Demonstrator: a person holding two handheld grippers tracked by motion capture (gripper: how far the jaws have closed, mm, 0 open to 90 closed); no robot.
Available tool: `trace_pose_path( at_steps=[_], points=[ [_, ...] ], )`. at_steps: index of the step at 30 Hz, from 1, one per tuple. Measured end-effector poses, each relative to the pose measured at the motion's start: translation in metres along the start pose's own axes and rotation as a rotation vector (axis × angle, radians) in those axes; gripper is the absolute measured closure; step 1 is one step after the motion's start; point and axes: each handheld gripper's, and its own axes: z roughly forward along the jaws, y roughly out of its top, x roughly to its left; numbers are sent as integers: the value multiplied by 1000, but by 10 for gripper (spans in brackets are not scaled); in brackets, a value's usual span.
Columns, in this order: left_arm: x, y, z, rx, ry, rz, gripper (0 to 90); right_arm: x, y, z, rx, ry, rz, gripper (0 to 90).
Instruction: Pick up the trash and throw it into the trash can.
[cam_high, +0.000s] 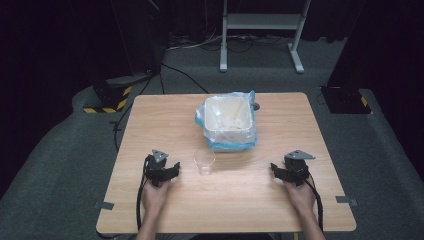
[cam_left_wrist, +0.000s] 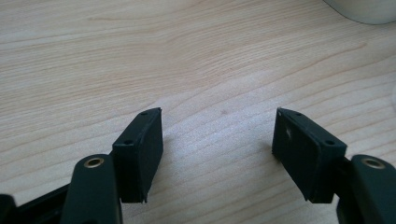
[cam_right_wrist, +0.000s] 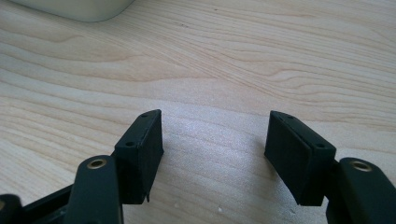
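A clear plastic cup stands mid-table, just near of a bag-lined white bin; left gripper and right gripper rest either side, jaws spread, empty.

Both hands rest low on the worktop, well apart. The left gripper and right gripper each have jaws spread wide, nothing between them, apparently angled slightly inward.

The table is evenly lit from above while the room around it falls into near black. The high view is soft and slightly grainy. Both gripper views are bright, with faint shadows under the jaws and blurred far edges.
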Motion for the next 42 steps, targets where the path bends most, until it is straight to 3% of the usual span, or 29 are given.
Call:
trace_pose_path(
  at_steps=[14, 33, 38, 42],
  points=[
    [0, 0, 0, 1, 6, -3, 330, 0, 0, 0, 1, -2, 0, 360],
    [-1, 0, 0, 20, 7, 2, 238, 0, 0, 0, 1, -3, 1, 356],
    [0, 1, -3, 18, 14, -12, 256, 0, 0, 0, 2, -2, 3, 356],
    [0, 2, -7, 6, -8, -28, 260, 0, 0, 0, 2, -3, 3, 356]
  ],
)
